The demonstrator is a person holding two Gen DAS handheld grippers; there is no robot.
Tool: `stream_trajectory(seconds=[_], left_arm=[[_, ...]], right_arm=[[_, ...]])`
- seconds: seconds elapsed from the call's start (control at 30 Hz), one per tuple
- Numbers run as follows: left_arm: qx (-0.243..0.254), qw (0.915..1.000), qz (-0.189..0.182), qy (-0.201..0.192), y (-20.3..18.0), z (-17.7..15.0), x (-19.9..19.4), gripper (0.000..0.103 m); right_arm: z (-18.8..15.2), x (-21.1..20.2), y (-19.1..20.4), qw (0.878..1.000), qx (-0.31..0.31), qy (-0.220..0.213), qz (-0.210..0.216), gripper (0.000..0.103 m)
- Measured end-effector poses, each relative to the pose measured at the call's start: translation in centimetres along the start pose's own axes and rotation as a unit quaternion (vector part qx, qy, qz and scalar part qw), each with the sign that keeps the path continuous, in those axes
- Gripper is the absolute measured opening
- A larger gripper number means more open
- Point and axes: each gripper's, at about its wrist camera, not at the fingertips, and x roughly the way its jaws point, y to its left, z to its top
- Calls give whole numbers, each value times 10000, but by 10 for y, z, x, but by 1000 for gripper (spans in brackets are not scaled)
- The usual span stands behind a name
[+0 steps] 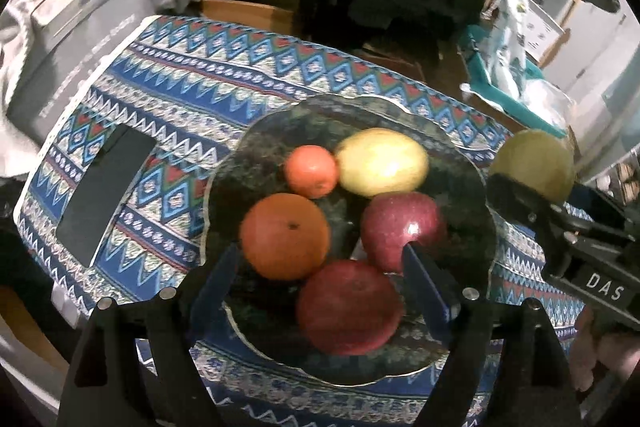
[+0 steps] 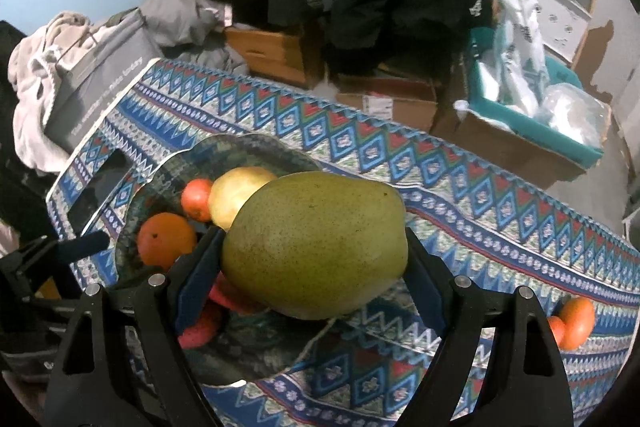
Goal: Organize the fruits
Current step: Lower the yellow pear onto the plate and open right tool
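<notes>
The right gripper [image 2: 314, 269] had its jaws clamped across a green pear [image 2: 316, 247], the dark plate [image 2: 160, 183] lying ahead-left; the left gripper's [image 1: 320, 259] jaws stood apart, empty.

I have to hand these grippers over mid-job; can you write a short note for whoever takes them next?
Right gripper: jaws shut on the green pear, held above the plate's near edge.
Left gripper: jaws open and empty, above the plate.
On the plate: two oranges, a yellow pear, two red apples.
Left: set the green pear down, then fetch the two oranges at the right end of the tablecloth.
</notes>
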Motion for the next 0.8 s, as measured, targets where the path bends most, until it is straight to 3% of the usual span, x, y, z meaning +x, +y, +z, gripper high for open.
stream_trajectory(seconds=[0.57, 0.8], left_arm=[[-149, 9998, 111, 16, 16, 0, 2, 85], [-102, 9999, 129, -6, 13, 0, 1, 85]], right_arm=[[-10, 36, 8, 9973, -191, 706, 62, 85], [-3, 10, 13, 9987, -433, 278, -8, 91]])
